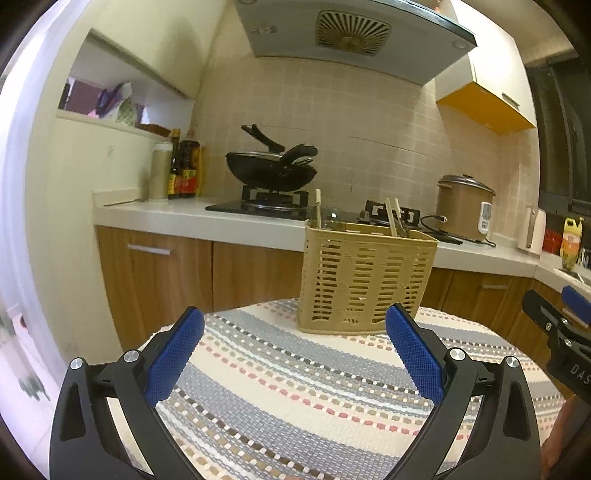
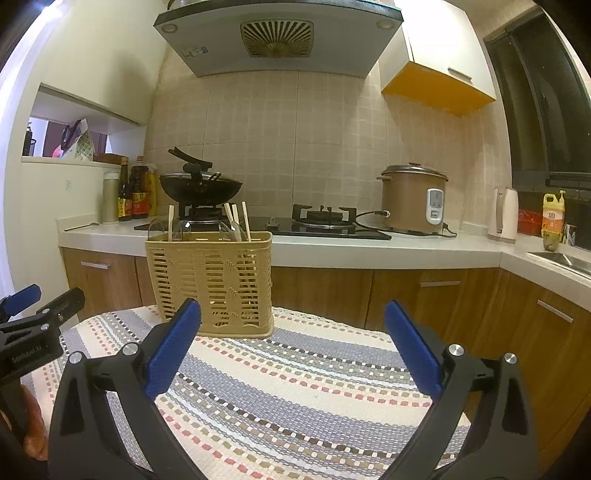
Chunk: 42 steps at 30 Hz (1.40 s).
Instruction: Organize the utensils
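A tan slotted utensil basket (image 1: 365,280) stands upright at the far edge of a table with a striped woven cloth (image 1: 303,387). Wooden chopsticks (image 1: 393,216) and clear spoon-like utensils (image 1: 328,216) stick up out of it. My left gripper (image 1: 295,325) is open and empty, a short way in front of the basket. In the right wrist view the basket (image 2: 212,284) sits ahead to the left with chopsticks (image 2: 236,218) in it. My right gripper (image 2: 293,317) is open and empty above the cloth (image 2: 295,387). Each gripper shows at the edge of the other's view.
Behind the table runs a kitchen counter (image 2: 369,251) with a gas hob, a black wok (image 2: 201,188), sauce bottles (image 2: 133,192), a brown rice cooker (image 2: 412,197), a white kettle (image 2: 504,214) and a sink (image 2: 561,258). Wooden cabinets stand below, a range hood (image 2: 277,33) above.
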Each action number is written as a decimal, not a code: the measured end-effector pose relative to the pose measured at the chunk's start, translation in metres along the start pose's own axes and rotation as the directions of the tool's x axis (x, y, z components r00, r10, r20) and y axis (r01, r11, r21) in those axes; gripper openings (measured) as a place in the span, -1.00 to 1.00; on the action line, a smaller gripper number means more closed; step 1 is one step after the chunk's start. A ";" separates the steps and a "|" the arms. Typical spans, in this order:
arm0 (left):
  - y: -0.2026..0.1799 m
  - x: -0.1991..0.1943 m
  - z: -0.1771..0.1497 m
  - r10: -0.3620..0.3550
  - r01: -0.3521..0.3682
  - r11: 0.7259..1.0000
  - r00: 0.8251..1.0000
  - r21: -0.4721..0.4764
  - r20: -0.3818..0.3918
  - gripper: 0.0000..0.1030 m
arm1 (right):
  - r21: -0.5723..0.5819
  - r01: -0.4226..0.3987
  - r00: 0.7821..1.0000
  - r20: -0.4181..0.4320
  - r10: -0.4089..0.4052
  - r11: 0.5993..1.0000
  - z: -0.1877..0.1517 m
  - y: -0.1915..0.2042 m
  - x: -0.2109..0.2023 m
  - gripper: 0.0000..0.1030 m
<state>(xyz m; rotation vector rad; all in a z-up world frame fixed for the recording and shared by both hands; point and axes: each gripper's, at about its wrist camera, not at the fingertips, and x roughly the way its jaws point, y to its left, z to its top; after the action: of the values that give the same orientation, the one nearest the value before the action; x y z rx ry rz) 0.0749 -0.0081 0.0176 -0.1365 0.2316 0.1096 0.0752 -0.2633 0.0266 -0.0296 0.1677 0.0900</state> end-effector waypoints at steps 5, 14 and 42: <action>-0.001 -0.002 0.001 0.001 -0.001 1.000 1.000 0.005 0.009 0.85 | 0.010 -0.002 1.000 0.000 0.002 1.000 0.000 -0.002 -0.001 0.85; -0.002 -0.002 0.001 0.001 -0.001 1.000 1.000 0.009 0.006 0.85 | 0.001 -0.006 1.000 -0.001 0.006 1.000 0.000 0.001 -0.002 0.85; -0.007 -0.004 -0.002 0.018 -0.019 0.999 1.000 0.033 0.011 0.85 | 0.015 -0.028 0.999 -0.016 0.028 0.999 -0.001 0.002 0.000 0.85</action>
<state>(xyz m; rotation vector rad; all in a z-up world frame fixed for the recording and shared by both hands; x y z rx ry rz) 0.0719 -0.0155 0.0173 -0.1010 0.2241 0.1250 0.0743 -0.2613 0.0253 -0.0130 0.1847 0.1166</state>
